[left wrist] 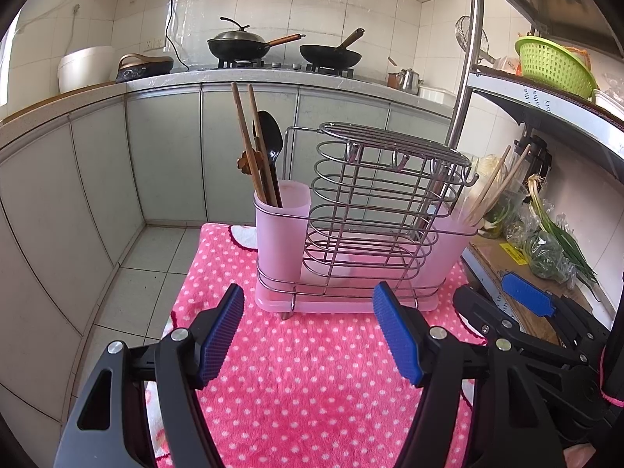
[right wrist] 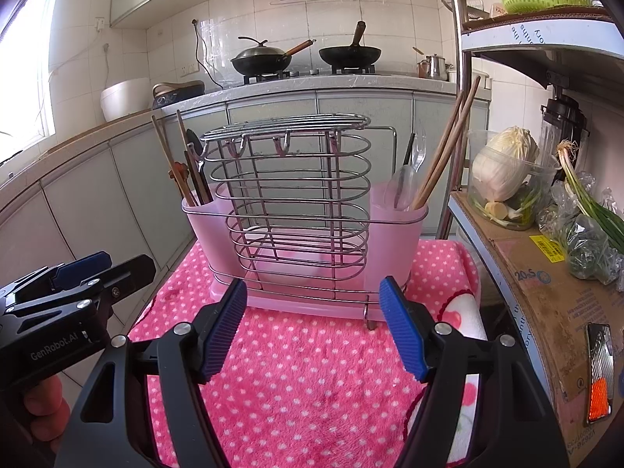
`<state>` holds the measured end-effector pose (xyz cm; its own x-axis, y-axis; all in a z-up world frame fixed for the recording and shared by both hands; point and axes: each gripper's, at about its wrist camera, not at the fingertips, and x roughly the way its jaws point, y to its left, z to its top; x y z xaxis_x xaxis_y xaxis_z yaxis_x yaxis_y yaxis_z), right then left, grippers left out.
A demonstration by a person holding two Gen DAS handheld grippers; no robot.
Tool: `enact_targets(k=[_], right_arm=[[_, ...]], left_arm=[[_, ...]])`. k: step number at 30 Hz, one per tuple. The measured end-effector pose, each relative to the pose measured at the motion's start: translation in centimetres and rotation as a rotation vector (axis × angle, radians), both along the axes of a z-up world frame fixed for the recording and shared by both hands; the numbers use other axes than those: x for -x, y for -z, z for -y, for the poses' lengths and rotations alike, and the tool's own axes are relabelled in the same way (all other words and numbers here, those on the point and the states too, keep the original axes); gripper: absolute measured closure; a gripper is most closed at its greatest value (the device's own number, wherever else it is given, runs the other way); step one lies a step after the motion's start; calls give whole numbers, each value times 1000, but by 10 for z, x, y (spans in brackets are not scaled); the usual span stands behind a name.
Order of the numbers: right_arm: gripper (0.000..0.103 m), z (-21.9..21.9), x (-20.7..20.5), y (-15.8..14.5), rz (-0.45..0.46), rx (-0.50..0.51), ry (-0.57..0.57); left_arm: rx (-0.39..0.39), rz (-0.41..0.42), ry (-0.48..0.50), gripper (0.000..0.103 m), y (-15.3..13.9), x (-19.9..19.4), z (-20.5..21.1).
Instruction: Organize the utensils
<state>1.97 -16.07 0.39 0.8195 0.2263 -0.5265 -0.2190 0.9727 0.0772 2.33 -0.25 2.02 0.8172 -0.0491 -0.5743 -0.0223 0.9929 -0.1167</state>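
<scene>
A wire utensil rack [left wrist: 374,210] [right wrist: 288,195] with a pink plastic tray and two pink cups stands on a pink polka-dot towel [left wrist: 312,370] [right wrist: 312,382]. Its left cup [left wrist: 280,210] [right wrist: 202,218] holds brown chopsticks [left wrist: 249,144] [right wrist: 171,156] and a black spoon [left wrist: 269,136]. The right cup [right wrist: 394,210] [left wrist: 456,241] holds pale chopsticks [right wrist: 448,144] [left wrist: 495,187], a clear spoon [right wrist: 401,185] and a clear fork. My left gripper [left wrist: 308,331] is open in front of the rack with nothing between its pads. Equally open and bare, my right gripper [right wrist: 312,327] faces the rack's front.
A shelf unit on the right carries a cardboard box [right wrist: 546,292], a cabbage in a clear tub [right wrist: 503,171], bagged greens [left wrist: 553,249] and a green colander [left wrist: 553,66]. Behind are grey cabinets and a counter with two woks [left wrist: 280,46]. Tiled floor lies left of the towel.
</scene>
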Motion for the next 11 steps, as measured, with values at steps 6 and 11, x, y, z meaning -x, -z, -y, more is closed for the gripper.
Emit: enact_targets(k=[6,11], right_arm=[[32,2,-2,3,-4,0,-3],[32,8,-8,8,-15,9,4]], left_arm=[[5,-14,-2,35,5,-4,-3],[11,-32,-16,35,10,-11,-14]])
